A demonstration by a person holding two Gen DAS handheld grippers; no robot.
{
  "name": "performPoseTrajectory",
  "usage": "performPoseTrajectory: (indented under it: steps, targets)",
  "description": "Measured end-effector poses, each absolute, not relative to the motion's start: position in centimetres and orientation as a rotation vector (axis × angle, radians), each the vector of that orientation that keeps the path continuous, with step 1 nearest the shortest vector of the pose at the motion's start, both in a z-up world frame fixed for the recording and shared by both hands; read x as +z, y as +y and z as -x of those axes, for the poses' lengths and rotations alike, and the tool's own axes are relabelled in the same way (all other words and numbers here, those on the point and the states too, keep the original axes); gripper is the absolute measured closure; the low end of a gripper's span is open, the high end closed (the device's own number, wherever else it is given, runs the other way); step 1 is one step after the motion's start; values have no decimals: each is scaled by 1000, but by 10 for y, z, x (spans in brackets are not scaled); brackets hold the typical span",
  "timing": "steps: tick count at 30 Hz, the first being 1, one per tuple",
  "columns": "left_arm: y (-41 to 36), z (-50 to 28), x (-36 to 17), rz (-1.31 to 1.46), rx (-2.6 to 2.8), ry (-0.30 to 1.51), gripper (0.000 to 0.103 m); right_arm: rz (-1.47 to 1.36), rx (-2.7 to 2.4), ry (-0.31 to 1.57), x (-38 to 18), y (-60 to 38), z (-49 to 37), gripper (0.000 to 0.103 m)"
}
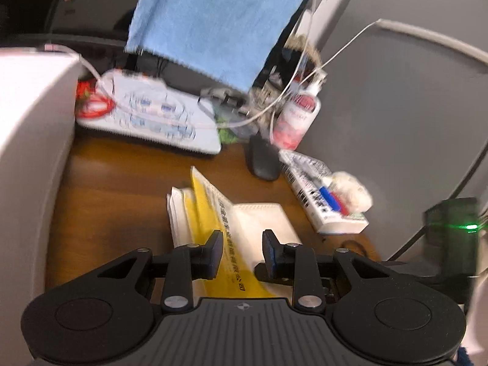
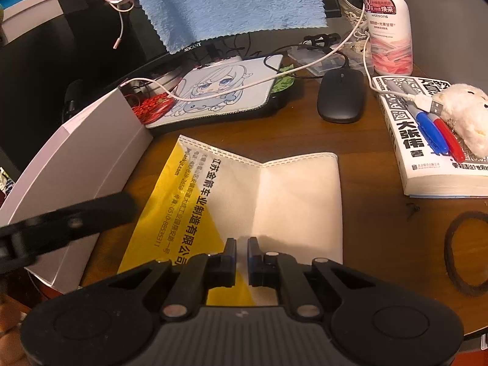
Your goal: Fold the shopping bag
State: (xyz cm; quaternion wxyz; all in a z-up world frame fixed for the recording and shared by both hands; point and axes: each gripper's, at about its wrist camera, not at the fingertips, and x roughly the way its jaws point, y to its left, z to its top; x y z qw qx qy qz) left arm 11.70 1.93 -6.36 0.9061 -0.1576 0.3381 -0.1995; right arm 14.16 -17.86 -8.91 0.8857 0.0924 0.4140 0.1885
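The shopping bag (image 2: 289,201), yellow and white with black print, lies partly folded on the brown table (image 2: 381,228), its yellow half tilted up like an open book. My right gripper (image 2: 241,250) sits at the bag's near edge, its jaws almost together on the fabric where yellow meets white. In the left wrist view, which is motion-blurred, the bag (image 1: 259,216) shows a raised yellow flap. My left gripper (image 1: 242,245) hovers open above the bag with nothing between its fingers. It also appears as a blurred black shape, the left gripper (image 2: 67,222), at the left edge of the right wrist view.
A white box (image 2: 76,158) walls the bag's left side. Behind the bag are a mouse pad (image 2: 219,91) and a black mouse (image 2: 341,96). A book (image 2: 427,164) with pens and a plush toy (image 2: 463,113) lies to the right, beside a lotion bottle (image 2: 392,30) and a black hair band (image 2: 451,244).
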Motion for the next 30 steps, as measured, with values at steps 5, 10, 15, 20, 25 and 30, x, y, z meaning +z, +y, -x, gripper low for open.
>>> performPoseTrajectory:
  steps: [5,10,15,20,25,30]
  targets:
    - [20,-123,-85,339,-393,763,75,-218,408,869,-90,-183,-142,98]
    - [24,-124,-96,358,-385,786,80,-249,411,866,-92,-187,-141,98]
    - [21,-120,-97,330,-388,769,80,-260,429,864,-88,-187,-137,90]
    - [21,-119,-98,325,-392,759,79,-348,432,824,-74,-209,-132,70]
    - [21,-118,-98,328,-393,754,79,-420,369,764,-62,-242,-124,67]
    - [20,-117,-99,320,-393,744,79,-437,331,775,-70,-257,-127,67]
